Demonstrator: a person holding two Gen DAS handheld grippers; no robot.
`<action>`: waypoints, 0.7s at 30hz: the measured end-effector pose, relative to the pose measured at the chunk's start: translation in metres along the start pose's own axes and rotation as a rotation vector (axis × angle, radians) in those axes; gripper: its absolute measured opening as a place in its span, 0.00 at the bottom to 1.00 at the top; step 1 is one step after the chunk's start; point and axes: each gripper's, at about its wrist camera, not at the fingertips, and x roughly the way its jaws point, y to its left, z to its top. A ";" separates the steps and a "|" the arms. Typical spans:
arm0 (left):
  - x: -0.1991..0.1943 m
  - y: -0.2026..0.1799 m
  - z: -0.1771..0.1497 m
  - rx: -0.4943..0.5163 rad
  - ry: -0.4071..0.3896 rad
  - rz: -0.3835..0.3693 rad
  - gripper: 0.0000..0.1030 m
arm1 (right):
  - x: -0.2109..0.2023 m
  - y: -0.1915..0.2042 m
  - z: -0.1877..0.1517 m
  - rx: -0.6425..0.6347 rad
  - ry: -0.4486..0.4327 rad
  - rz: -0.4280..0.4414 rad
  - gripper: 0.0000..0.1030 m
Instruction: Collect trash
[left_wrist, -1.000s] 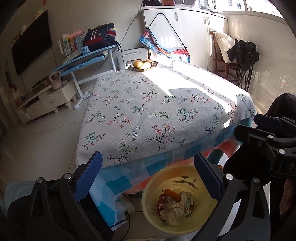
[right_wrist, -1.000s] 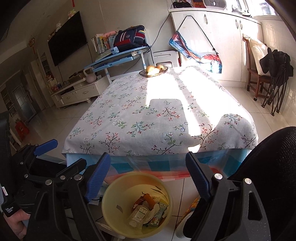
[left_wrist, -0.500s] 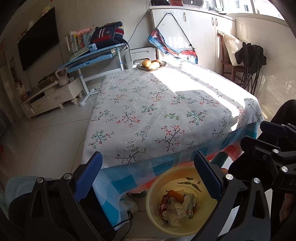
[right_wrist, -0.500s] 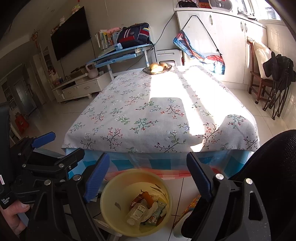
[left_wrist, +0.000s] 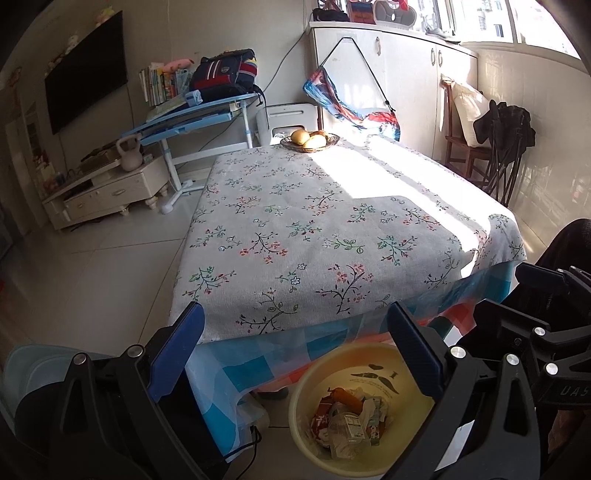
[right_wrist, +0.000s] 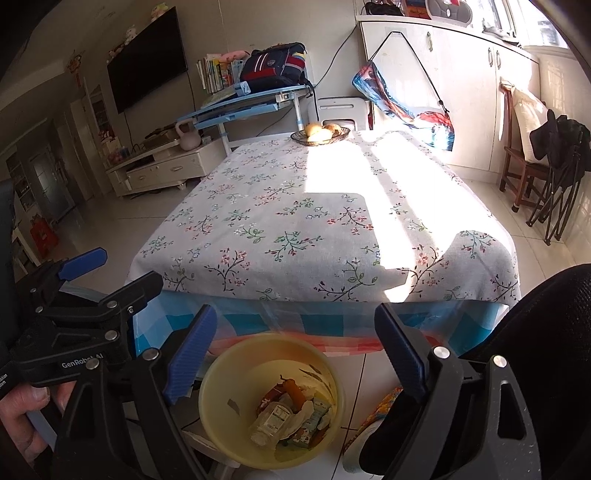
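Both your grippers hang over the bin (left_wrist: 364, 410), empty.
Left gripper (left_wrist: 295, 350) and right gripper (right_wrist: 295, 347) gape wide; trash (right_wrist: 291, 413) lies in the bin beside the table (right_wrist: 325, 229).

Yellow bin (right_wrist: 221, 384) stands open-topped below — the table's (right_wrist: 332, 229) draped edge overhangs its far rim.

— What is standing in the middle?
— A table (right_wrist: 280, 236) wearing a floral tablecloth (left_wrist: 295, 236), sunlight lying across its far half; a fruit basket (left_wrist: 309, 139) is sitting at the far end.
— And along the walls?
— A television (right_wrist: 147, 59) is hanging on the left above a low cabinet (left_wrist: 107, 188); white cupboards (right_wrist: 443, 74) are lining the right, a wooden chair (right_wrist: 517, 162) standing beside them on pale floor tiles (left_wrist: 92, 280).
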 end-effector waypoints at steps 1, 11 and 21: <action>-0.001 0.000 0.000 0.000 -0.003 0.001 0.93 | 0.000 0.000 0.000 -0.002 -0.001 0.000 0.81; -0.014 0.012 0.000 -0.063 -0.058 0.005 0.93 | -0.005 0.000 0.018 -0.013 -0.042 0.010 0.84; -0.016 0.031 0.003 -0.145 -0.064 0.006 0.93 | 0.024 -0.012 0.076 -0.051 -0.038 0.002 0.86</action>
